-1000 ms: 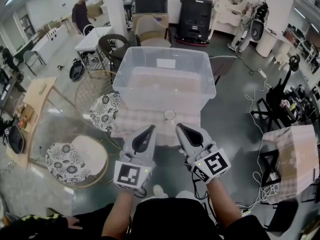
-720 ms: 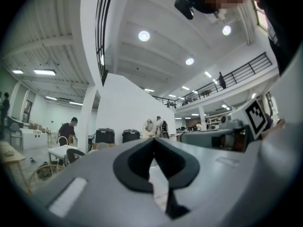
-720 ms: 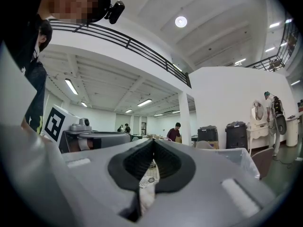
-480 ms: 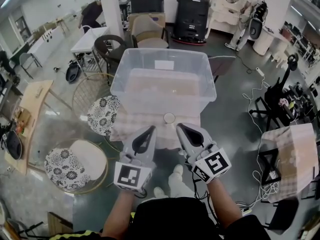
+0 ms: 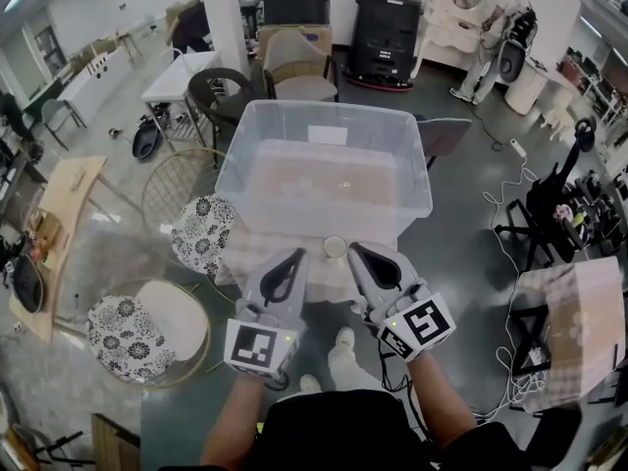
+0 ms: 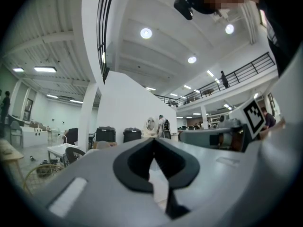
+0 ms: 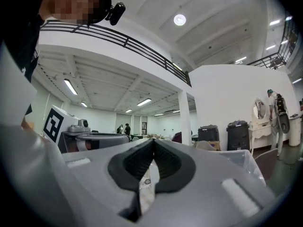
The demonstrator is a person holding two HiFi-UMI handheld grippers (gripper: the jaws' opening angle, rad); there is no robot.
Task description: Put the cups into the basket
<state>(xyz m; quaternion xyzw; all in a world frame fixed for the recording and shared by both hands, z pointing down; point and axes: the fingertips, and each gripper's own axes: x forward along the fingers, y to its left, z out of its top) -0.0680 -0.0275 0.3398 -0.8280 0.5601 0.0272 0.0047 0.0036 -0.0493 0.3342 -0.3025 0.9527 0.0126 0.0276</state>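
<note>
Left gripper (image 5: 293, 255): hovering closed, empty.
Right gripper (image 5: 355, 252): hovering closed, empty.
Cup (image 5: 335, 247): standing at 6 o'clock of basket (image 5: 245, 170).

Left gripper (image 5: 292, 255) and right gripper (image 5: 354, 251) side by side, level, fingers together (both empty)

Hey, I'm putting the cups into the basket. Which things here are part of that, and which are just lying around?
Part of the job:
- cup
- clear basket
- left gripper, shut and empty
- right gripper, shut and empty

Just lying about:
- floral cushion
- wicker chair
- white table
- black machine
</note>
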